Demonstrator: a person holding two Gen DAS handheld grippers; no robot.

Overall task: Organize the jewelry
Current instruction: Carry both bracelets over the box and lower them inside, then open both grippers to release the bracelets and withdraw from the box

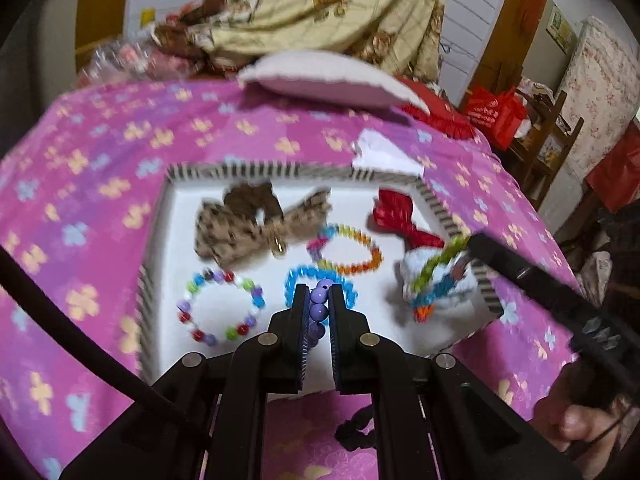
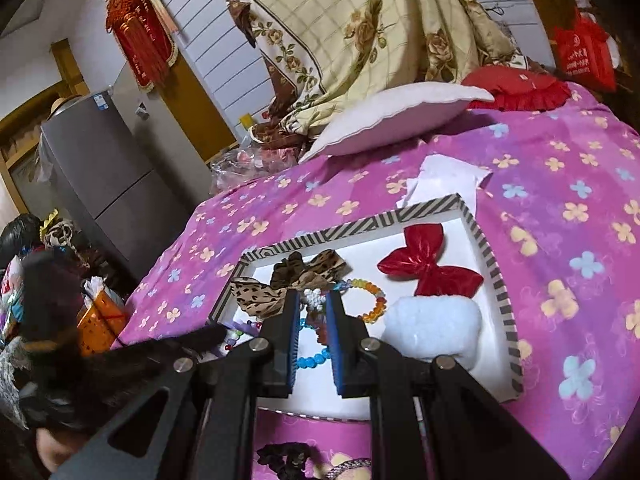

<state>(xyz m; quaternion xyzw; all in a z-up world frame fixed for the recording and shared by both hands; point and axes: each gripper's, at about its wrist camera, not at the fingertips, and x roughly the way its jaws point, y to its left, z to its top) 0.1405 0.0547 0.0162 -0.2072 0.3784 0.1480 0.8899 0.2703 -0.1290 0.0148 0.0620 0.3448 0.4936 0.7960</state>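
Observation:
A white tray with a striped rim (image 1: 236, 170) (image 2: 360, 222) lies on a pink flowered bedspread. In it lie a leopard bow (image 1: 244, 220) (image 2: 296, 276), a red bow (image 1: 396, 216) (image 2: 428, 260), a white fluffy piece (image 1: 440, 292) (image 2: 432, 328), a rainbow bracelet (image 1: 348, 248) (image 2: 372, 300), a multicolour bead bracelet (image 1: 220, 308) and a blue bracelet (image 1: 348, 284) (image 2: 312, 358). My left gripper (image 1: 319, 294) is shut on a purple bead bracelet (image 1: 319, 304) over the tray. My right gripper (image 2: 312, 298) is shut on a colourful bracelet (image 1: 436, 272) (image 2: 314, 300) over the tray's right side.
A pink pillow (image 1: 328, 80) (image 2: 400, 116) and a red cushion (image 2: 516, 84) lie at the bed's far end. White paper (image 1: 384, 156) (image 2: 444, 180) lies behind the tray. A dark scrunchie (image 2: 284, 460) lies near the tray's front. A grey fridge (image 2: 104, 168) stands left of the bed.

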